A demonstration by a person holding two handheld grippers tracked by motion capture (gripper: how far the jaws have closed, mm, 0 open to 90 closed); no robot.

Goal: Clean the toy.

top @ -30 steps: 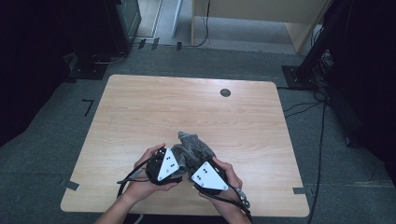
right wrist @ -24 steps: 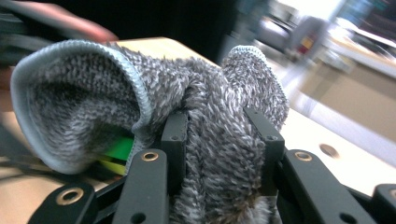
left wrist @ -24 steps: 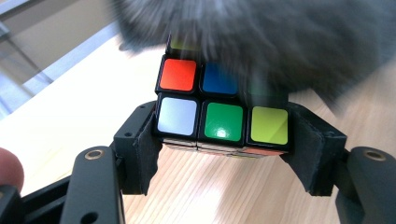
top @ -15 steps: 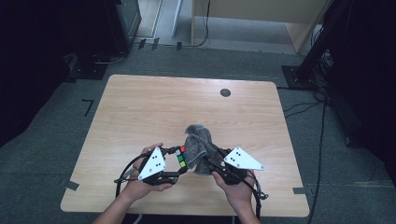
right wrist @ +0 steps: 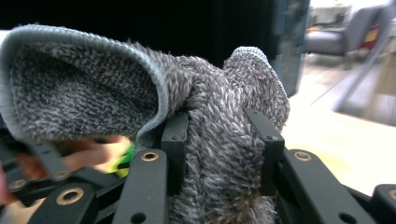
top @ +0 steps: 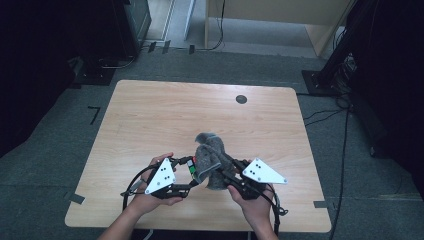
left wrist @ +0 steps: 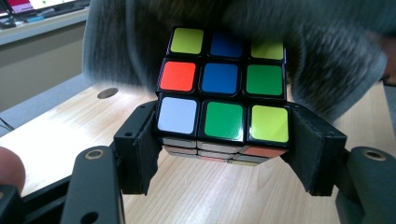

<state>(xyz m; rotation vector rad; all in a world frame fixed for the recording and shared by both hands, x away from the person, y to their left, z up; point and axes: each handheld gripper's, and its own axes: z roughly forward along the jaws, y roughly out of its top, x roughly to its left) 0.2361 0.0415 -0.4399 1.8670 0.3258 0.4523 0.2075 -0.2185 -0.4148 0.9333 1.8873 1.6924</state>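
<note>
**Cube held steady while the cloth is worked over it**

The left gripper (left wrist: 223,154) is clamped on a Rubik's cube (left wrist: 222,93), its two black jaws pressed against opposite sides of the cube's lowest layer, so the top two layers and the whole upper face stand free of the jaws. That low grip looks deliberate: it leaves most of the coloured stickers open to be wiped. The cube is lifted clear of the wooden table (top: 150,115), with the tabletop visible beneath it in the left gripper view.

The right gripper (right wrist: 219,154) is closed on a fold of a grey fleecy cloth (right wrist: 219,140), pinching a thick bunch between its jaws while a loose hemmed flap hangs off to one side. In the high view the cloth (top: 207,160) sits between the two grippers, draped against the cube (top: 192,165) near the table's front edge, with the left gripper (top: 186,172) and right gripper (top: 227,175) facing each other.

Judging by this, the cloth is being rubbed over the cube, one hand anchoring, the other doing the wiping.
</note>
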